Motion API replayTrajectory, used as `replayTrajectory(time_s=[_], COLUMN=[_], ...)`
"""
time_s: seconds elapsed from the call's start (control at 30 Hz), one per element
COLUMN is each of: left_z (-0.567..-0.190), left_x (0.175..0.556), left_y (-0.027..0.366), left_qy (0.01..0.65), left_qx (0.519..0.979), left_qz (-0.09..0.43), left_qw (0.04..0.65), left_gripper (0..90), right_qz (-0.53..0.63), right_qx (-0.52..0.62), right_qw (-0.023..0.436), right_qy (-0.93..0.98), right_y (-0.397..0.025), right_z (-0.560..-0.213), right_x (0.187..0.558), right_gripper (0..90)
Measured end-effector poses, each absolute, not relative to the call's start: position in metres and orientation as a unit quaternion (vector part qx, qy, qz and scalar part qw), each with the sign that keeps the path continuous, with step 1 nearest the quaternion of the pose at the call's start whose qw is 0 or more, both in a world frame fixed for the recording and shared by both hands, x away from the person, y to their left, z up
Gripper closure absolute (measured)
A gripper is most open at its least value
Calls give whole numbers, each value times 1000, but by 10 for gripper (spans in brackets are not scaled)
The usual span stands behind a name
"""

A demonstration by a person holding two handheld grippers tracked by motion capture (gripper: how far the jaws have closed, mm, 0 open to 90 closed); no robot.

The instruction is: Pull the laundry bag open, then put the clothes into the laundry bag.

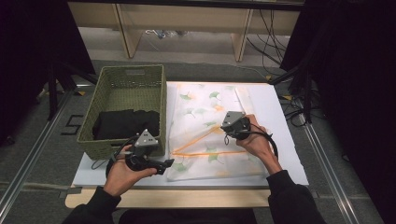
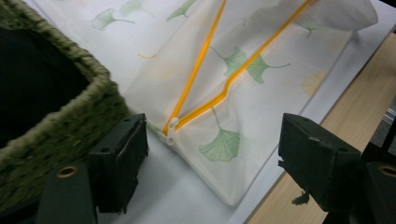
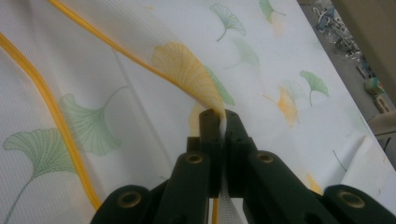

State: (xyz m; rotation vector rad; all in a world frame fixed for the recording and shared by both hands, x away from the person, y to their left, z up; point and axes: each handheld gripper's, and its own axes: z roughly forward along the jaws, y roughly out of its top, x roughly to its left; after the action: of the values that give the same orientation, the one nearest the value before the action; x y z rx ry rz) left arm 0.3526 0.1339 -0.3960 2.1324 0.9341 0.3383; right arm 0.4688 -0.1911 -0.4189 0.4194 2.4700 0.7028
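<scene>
Jaws on mesh bag (pinching)

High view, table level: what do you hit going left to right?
Green woven basket holding folded black cloth → left tool at the basket's near corner → white mesh bag with ginkgo-leaf print and orange zipper → right tool, shut on the bag → bare white tabletop.

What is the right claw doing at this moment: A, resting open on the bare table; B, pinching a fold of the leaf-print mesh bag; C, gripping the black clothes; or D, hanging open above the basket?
B: in the right gripper view the right claw has its jaws closed on a raised fold of the leaf-print mesh bag.
</scene>
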Motion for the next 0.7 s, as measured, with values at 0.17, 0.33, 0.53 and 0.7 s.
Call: replayTrajectory(time_s=[0.17,0.33,0.53,0.7], left_z=[-382,-372,-362,-355], left_x=[356,364,372,378], left_y=[138,145,152,158], left_qy=[368,372,383,381], left_qx=[835,833,831,835], left_qz=[132,133,146,164], left_qw=[388,388,375,361], left_gripper=[217,205,194,194], right_qz=[255,254,252,253], right_qx=[150,150,150,149], right_qw=[271,270,266,266], right_qy=[916,916,918,918], right_y=[-192,-192,-193,-193], right_z=[-416,-415,-414,-414], right_x=[470,470,470,471], right_gripper=[897,897,897,896])
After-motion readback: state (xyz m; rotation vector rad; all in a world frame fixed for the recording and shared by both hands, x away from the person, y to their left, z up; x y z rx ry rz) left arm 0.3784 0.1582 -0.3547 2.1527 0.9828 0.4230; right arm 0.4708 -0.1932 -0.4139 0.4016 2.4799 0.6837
